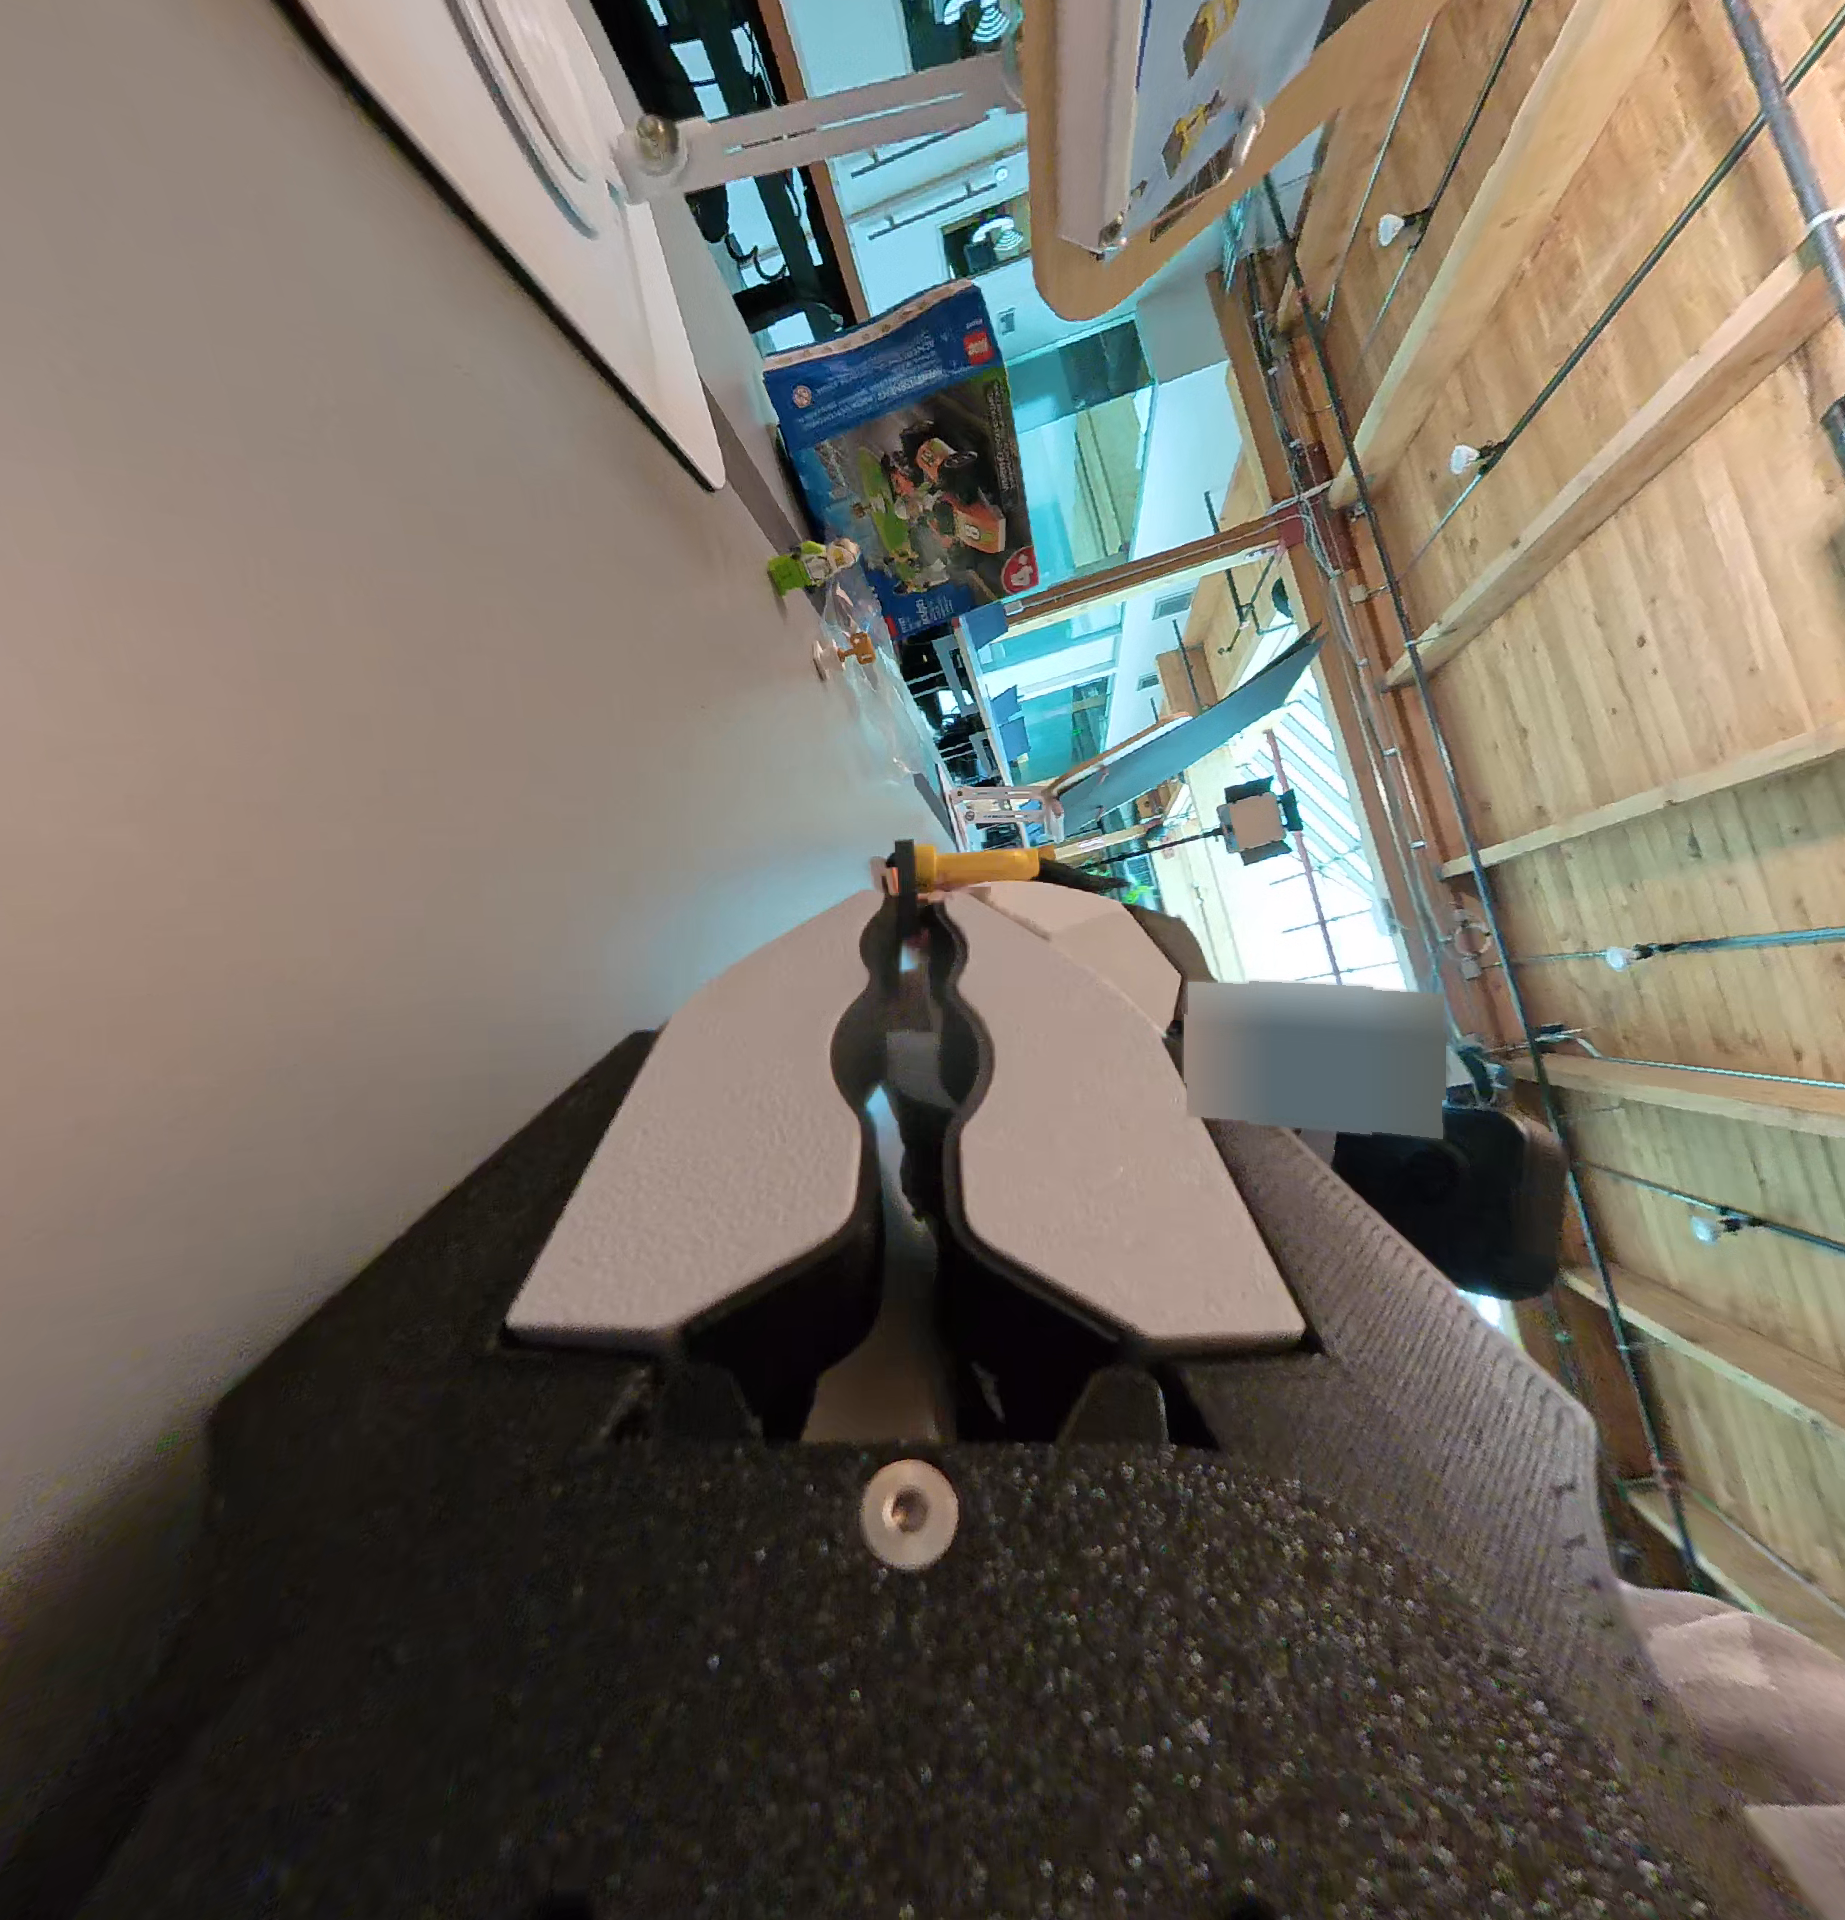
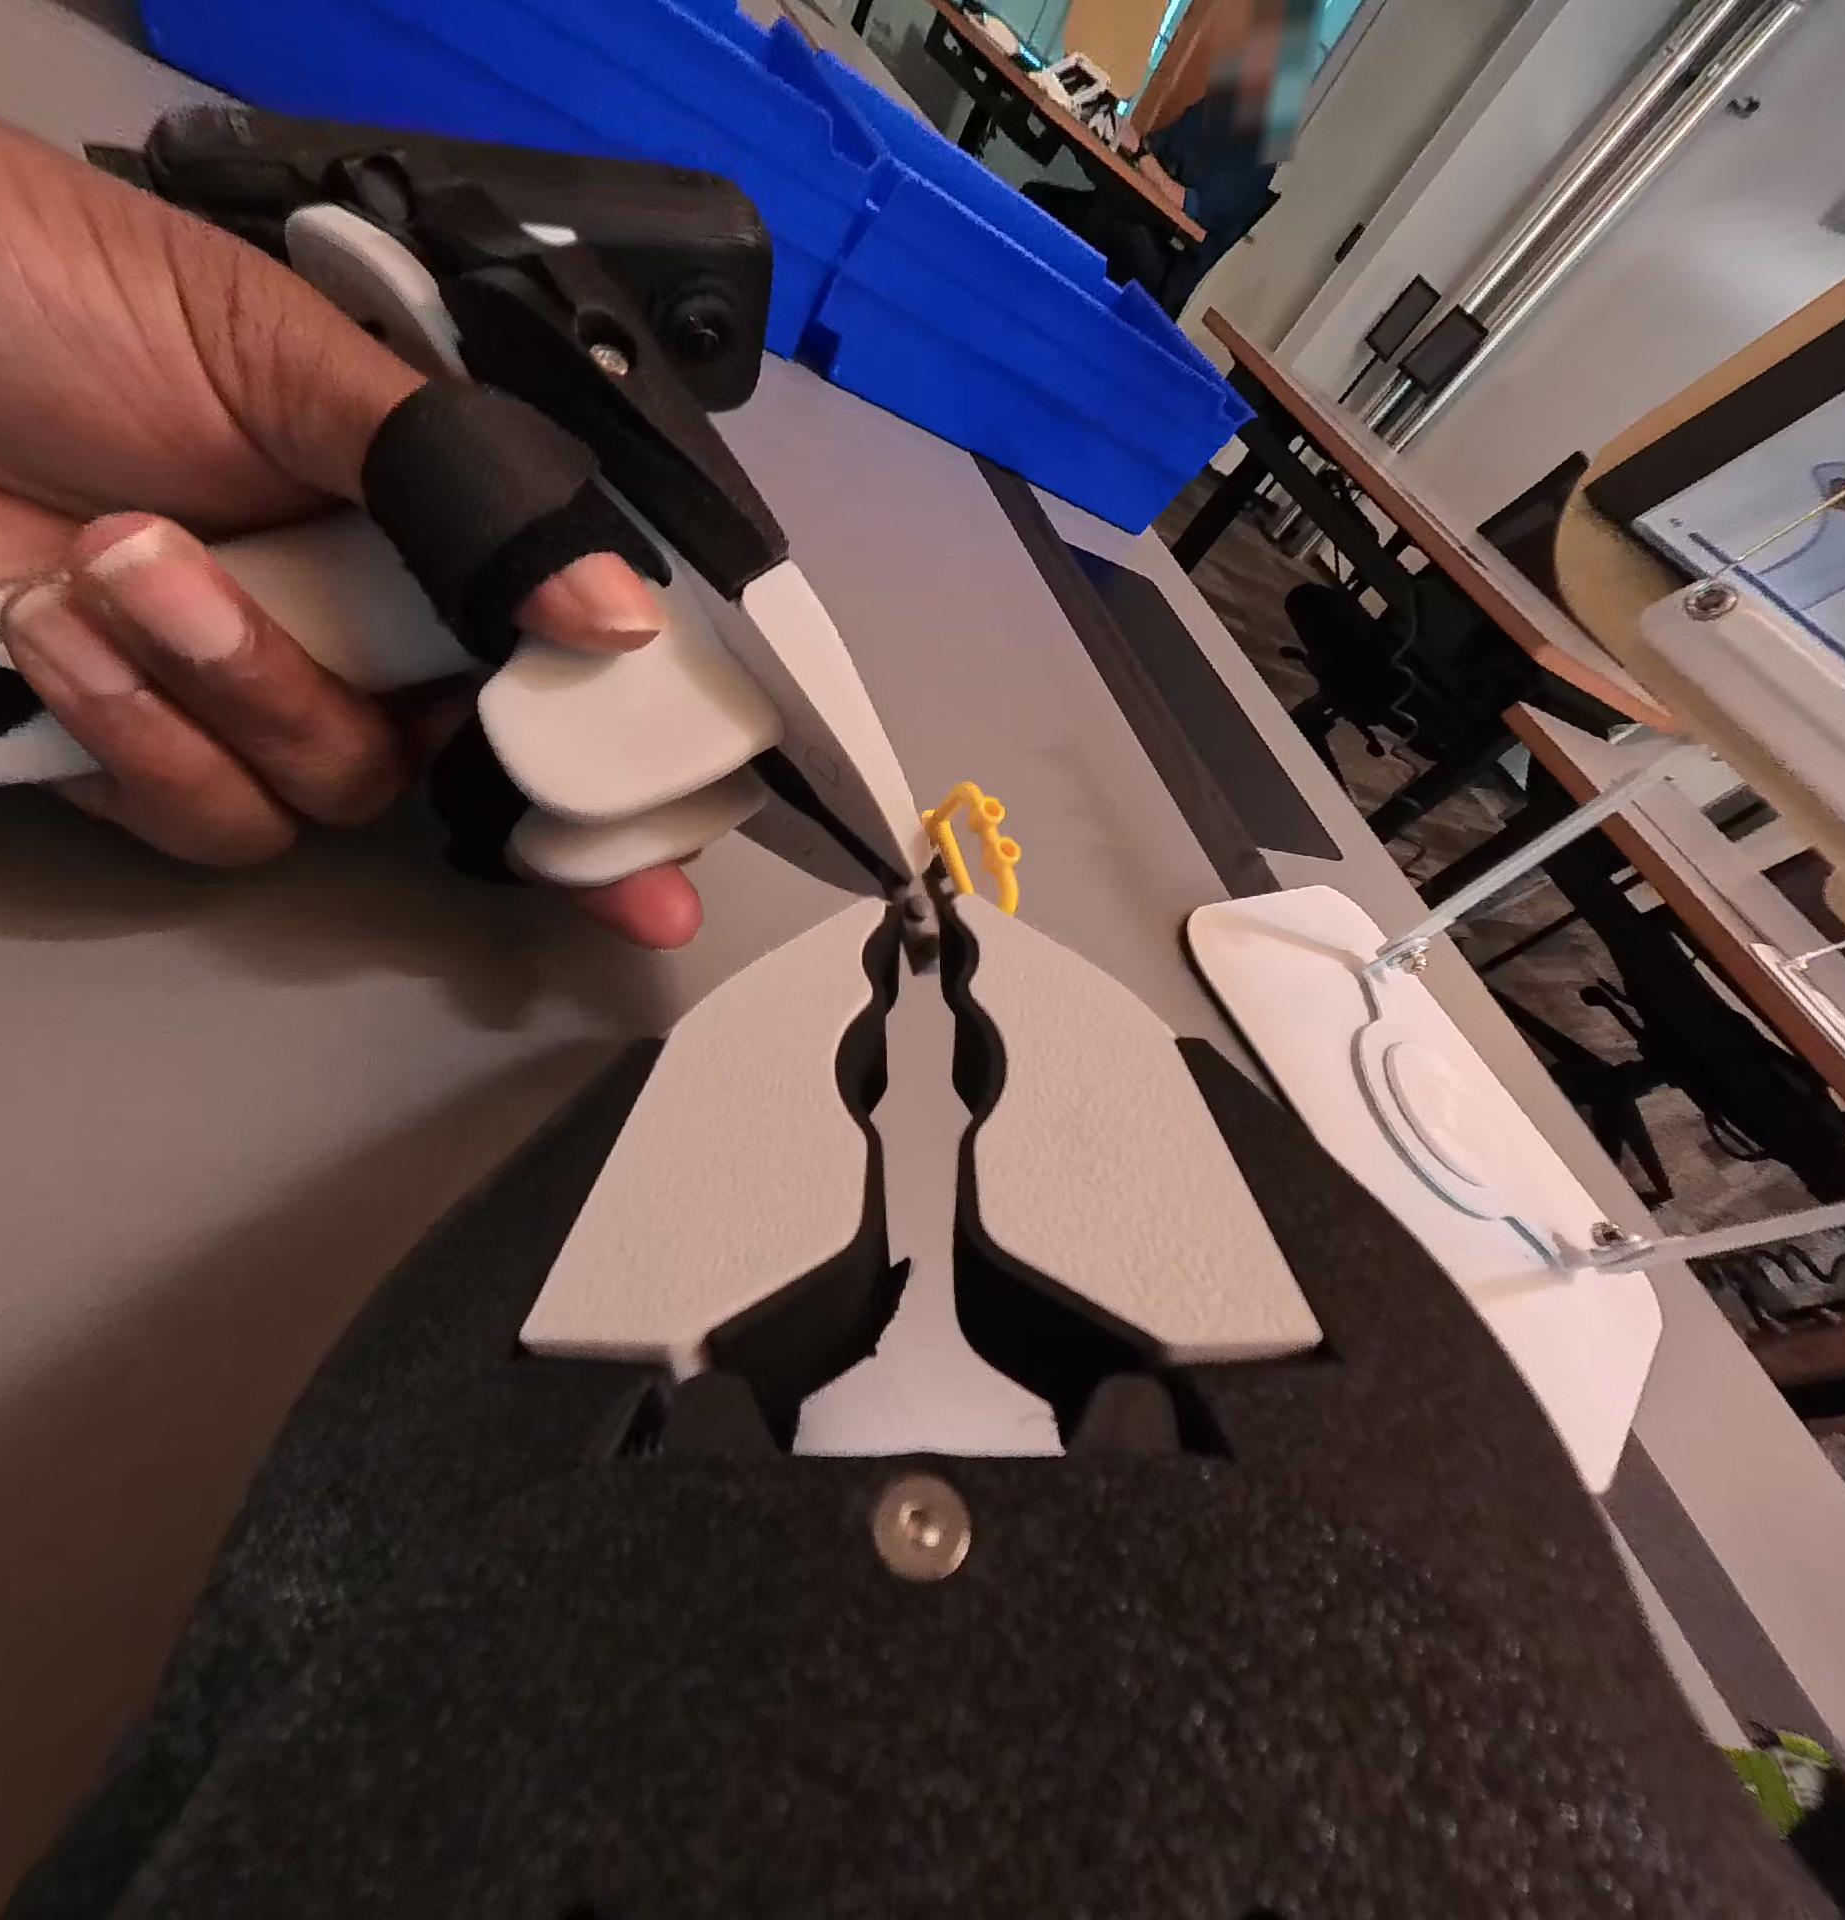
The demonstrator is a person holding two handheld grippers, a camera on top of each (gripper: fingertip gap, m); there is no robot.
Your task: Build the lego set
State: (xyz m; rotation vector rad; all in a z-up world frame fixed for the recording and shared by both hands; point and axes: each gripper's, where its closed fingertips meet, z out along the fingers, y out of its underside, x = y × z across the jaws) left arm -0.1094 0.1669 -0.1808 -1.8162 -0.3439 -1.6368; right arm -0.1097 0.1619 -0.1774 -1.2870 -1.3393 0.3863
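Two hand-held grippers meet tip to tip above the grey counter (image 2: 1053,644): the right hand-held gripper (image 2: 923,920) pinches a small black piece (image 2: 923,930), the left hand-held gripper (image 1: 913,904) clamps the yellow piece (image 2: 975,842) joined to it.

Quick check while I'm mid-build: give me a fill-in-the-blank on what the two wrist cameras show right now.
1. The railing-like piece just beyond the claw tips is ____.
2. The studded piece pinched in the right claw is ____.
3. The stacked bins behind the left claw are ____.
4. The minifigure standing beside the set box has legs coloured ____.

Missing words: yellow; black; blue; green.
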